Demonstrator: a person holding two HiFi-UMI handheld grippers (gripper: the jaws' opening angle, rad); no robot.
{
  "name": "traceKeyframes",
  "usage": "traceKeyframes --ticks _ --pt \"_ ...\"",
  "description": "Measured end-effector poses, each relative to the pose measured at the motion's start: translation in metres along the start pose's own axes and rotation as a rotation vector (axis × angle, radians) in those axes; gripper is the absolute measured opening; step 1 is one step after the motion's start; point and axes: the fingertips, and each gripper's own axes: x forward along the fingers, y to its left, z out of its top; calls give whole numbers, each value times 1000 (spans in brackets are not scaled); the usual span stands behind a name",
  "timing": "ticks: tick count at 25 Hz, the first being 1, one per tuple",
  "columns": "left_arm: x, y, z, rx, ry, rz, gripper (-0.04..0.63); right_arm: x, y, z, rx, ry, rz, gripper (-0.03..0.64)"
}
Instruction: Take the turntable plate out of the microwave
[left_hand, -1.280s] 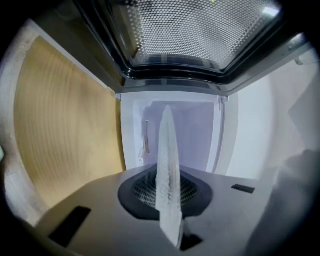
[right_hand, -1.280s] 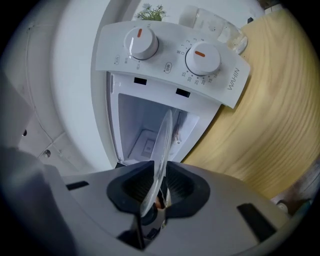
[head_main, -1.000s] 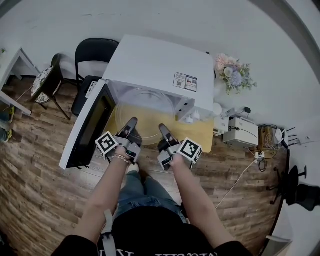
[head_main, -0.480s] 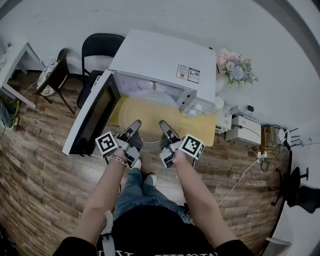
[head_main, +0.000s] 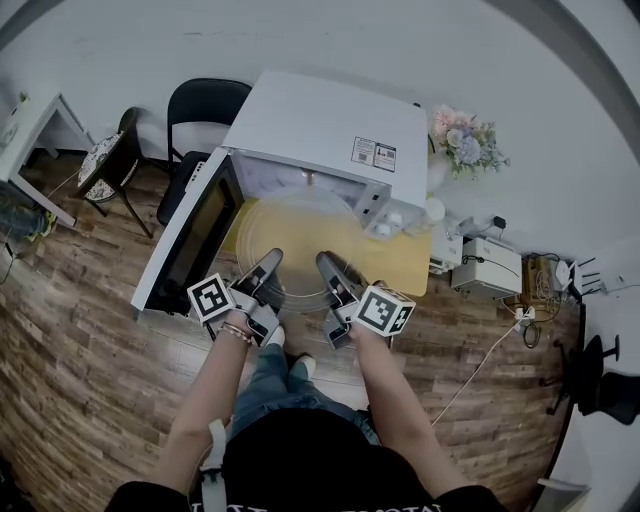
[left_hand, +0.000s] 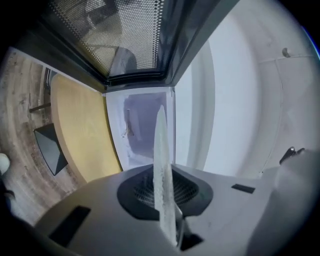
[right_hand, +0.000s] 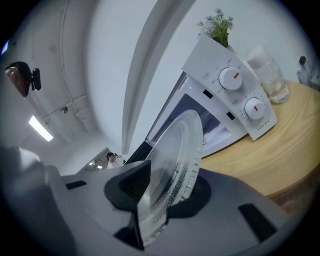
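Holding the turntable plate (head_main: 298, 232) by its near rim with both claws, I have it just in front of the open microwave (head_main: 330, 125) and above the yellow desk (head_main: 405, 262); its far edge sits close to the opening, and I cannot tell whether it is fully past the sill.

Left claw (head_main: 264, 266): pinched tight on the rim; in the left gripper view the glass stands edge-on and upright between the pads.

Right claw (head_main: 330, 266): jaws opening; the plate's rim lies between them, touching both pads, with the glass tilted across the gap.

Microwave door (head_main: 190, 238) swung wide to the left; two white knobs (right_hand: 232, 77) visible on the control panel in the right gripper view; a clear jar (right_hand: 272, 80) on the desk just beside that panel.

Flowers (head_main: 465, 140) to the right of the microwave; black chair (head_main: 205, 105) behind it on the left; wooden floor (head_main: 80, 340) below.
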Motion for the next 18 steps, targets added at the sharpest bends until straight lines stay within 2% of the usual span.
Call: traceKeyframes --ticks 4,7,10,14,18 --pt "-1 -14 -2 65 18 4 34 -5 11 5 -33 -9 3 117" --pt "2 -24 -3 149 41 9 43 -7 18 12 -73 -13 0 120" --pt "6 -36 -5 260 53 0 54 -10 28 22 -122 -18 1 120" --pt "14 -57 -3 473 75 0 72 -13 40 38 -164 -54 20 129" --pt "26 -85 -3 621 74 -59 94 -16 53 57 -225 -99 46 138"
